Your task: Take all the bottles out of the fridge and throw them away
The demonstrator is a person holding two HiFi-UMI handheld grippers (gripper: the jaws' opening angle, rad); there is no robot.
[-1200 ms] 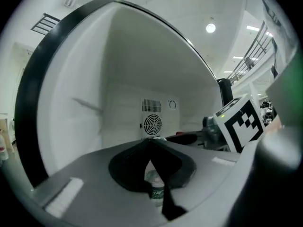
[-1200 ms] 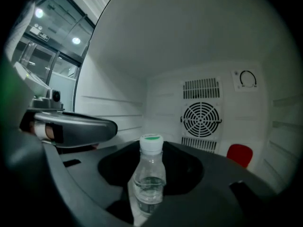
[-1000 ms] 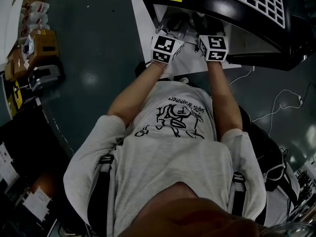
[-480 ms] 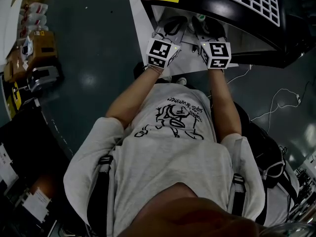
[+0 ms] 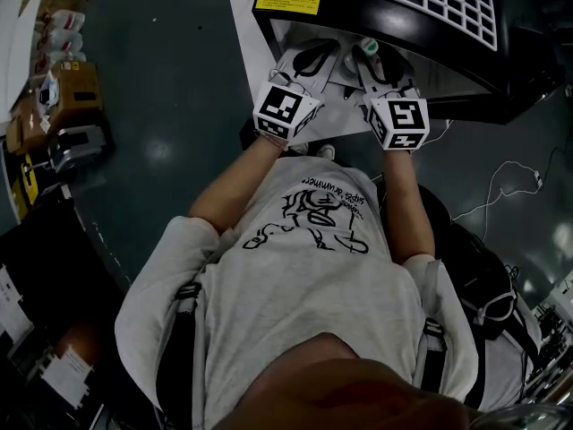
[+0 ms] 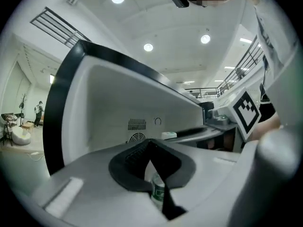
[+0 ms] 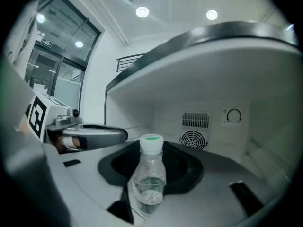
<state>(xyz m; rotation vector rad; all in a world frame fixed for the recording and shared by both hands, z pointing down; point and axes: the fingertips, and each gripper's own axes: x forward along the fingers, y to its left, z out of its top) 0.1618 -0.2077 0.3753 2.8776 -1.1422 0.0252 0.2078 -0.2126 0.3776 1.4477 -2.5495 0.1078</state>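
Note:
A clear plastic bottle (image 7: 148,179) with a white, green-topped cap stands upright between the jaws of my right gripper (image 7: 149,186), which is shut on it. In the head view its cap (image 5: 368,47) shows at the mouth of the black fridge (image 5: 394,7), ahead of the right gripper (image 5: 372,61). My left gripper (image 6: 157,176) is shut on a second bottle (image 6: 158,193) with a green label, which is mostly hidden by the black pads. The left gripper (image 5: 309,58) sits beside the right one at the fridge opening. The white fridge interior with a fan vent (image 7: 195,119) lies behind both.
The fridge's top and roof edge (image 5: 466,43) overhang the grippers. A white panel (image 5: 243,25) lies on the floor left of the fridge. Boxes and clutter (image 5: 67,88) line the far left. Loose cables (image 5: 501,195) run over the dark floor at right.
Both grippers have drawn back out of the fridge towards the person and risen. The right bottle's cap, hidden before, now shows at the fridge mouth.

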